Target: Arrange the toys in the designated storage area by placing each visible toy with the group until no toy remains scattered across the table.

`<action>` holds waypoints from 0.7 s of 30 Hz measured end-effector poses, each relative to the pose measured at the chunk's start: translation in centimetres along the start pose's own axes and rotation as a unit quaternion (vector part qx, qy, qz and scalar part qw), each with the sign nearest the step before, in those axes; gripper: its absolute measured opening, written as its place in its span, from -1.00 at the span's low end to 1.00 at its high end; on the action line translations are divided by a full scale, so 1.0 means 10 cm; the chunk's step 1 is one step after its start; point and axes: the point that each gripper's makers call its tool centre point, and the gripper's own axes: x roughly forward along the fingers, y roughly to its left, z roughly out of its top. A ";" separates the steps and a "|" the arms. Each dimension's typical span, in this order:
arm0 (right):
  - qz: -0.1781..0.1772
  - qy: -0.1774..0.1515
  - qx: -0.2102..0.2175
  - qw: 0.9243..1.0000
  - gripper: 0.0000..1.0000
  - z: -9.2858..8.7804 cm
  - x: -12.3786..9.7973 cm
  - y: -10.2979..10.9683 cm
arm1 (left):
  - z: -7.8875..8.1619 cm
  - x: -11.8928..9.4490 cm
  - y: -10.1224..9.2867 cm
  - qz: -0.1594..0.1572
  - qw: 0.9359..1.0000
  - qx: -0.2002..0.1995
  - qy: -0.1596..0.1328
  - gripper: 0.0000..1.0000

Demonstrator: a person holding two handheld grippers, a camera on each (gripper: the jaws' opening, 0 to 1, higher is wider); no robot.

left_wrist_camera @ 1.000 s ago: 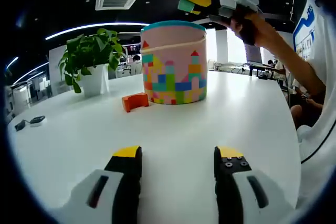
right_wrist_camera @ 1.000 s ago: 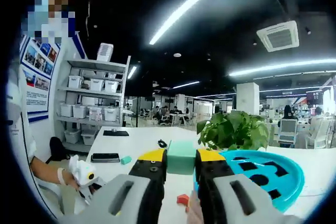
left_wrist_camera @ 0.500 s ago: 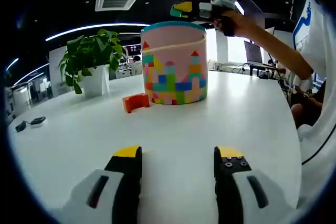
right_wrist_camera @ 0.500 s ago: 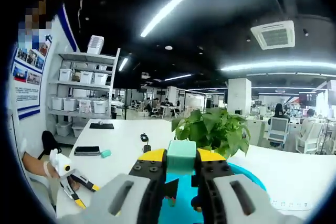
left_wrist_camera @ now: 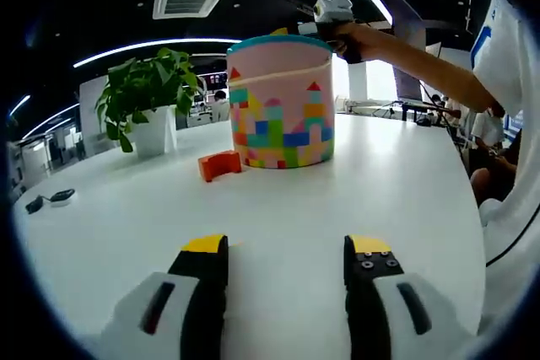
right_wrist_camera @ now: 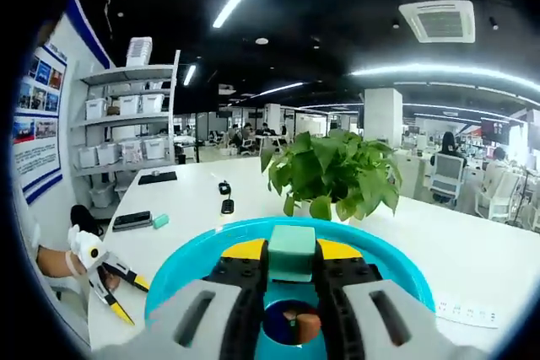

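Observation:
A pink bucket [left_wrist_camera: 280, 100] with a colourful block pattern and a teal rim stands upright on the white table [left_wrist_camera: 396, 183]. An orange arch block [left_wrist_camera: 218, 163] lies just left of its base. My left gripper [left_wrist_camera: 287, 263] rests low over the table, open, with nothing between its jaws. My right gripper [right_wrist_camera: 291, 269] is shut on a green block [right_wrist_camera: 291, 252] and hangs over the bucket's teal opening [right_wrist_camera: 194, 259]; toys lie at the bottom inside. In the left gripper view the right gripper [left_wrist_camera: 331, 14] sits above the bucket's rim, held by a person's hand.
A potted plant [left_wrist_camera: 145, 94] stands on the table left of the bucket, also seen behind the bucket's rim [right_wrist_camera: 333, 170]. A small green block [right_wrist_camera: 160, 220], a phone [right_wrist_camera: 132, 220] and small dark devices [right_wrist_camera: 224, 197] lie farther off. A person's arm [left_wrist_camera: 422, 69] reaches in from the right.
The right gripper has carried the green block from beside the bucket to above its opening. The left gripper has stayed still.

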 end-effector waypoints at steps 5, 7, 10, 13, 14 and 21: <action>0.001 0.014 0.005 1.000 -0.58 -0.07 0.06 -0.02 | 0.00 0.00 0.00 0.001 1.000 0.001 -0.001 0.13; 0.001 0.027 0.007 1.000 -0.58 -0.13 0.08 -0.02 | 0.00 0.00 0.00 0.001 1.000 0.000 -0.001 0.13; 0.004 0.024 0.017 1.000 -0.58 -0.12 0.08 -0.02 | 0.00 0.00 0.00 0.001 1.000 0.001 -0.001 0.13; 0.004 0.025 0.015 1.000 -0.58 -0.12 0.08 -0.01 | 0.00 0.00 0.00 0.001 1.000 0.001 0.000 0.13; 0.004 0.024 0.016 1.000 -0.58 -0.12 0.08 -0.01 | 0.00 0.00 0.00 0.001 1.000 0.001 0.000 0.13; 0.006 0.025 0.015 1.000 -0.57 -0.12 0.08 0.00 | 0.00 0.00 0.01 0.001 1.000 0.002 0.000 0.13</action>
